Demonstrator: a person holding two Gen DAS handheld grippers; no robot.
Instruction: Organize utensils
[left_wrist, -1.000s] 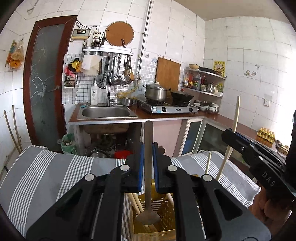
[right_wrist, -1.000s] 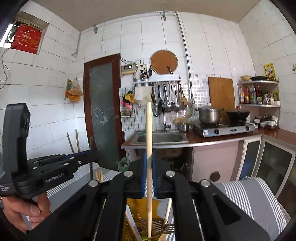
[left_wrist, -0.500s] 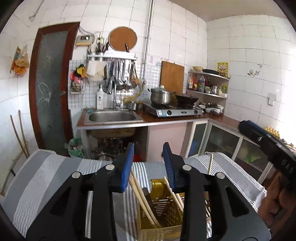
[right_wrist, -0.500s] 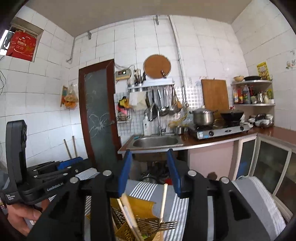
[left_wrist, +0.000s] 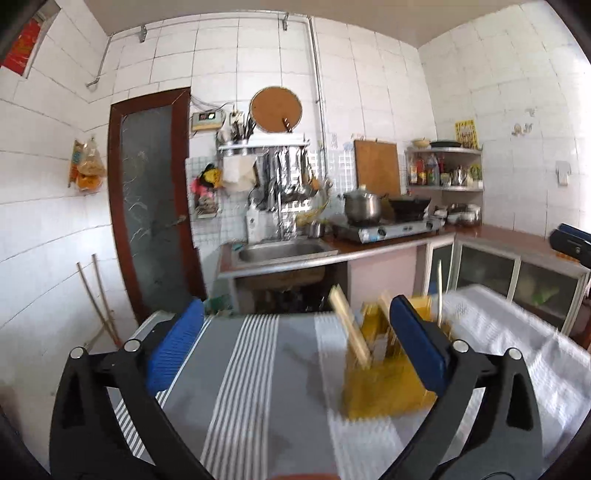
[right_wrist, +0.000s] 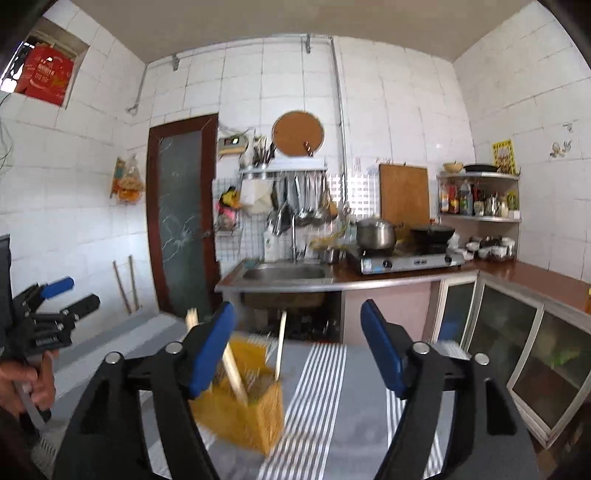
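- Two claws, both mine, and both empty: my left claw (left_wrist: 295, 328) stands spread wide with only striped cloth between its blue pads, and my right claw (right_wrist: 297, 345) is well open too; the jaws of each have just been opening, with nothing between them.
- The yellow slotted plastic utensil basket (right_wrist: 243, 413) stands upright on the grey-and-white striped cloth (left_wrist: 255, 373) covering the counter, to the right in my left view and to the left in my right view, so it sits between my two claws.
- Several pale wooden chopsticks (right_wrist: 232, 363) lean in the basket, handles up, with one thin stick (right_wrist: 280, 345) standing nearly straight at its right side. I judge they stay put because the basket walls prop them.
- The picture is blurred around the basket, so I cannot count the utensils or see whether a spoon is among them.
- With both claws free of the basket, I judge this drop finished.
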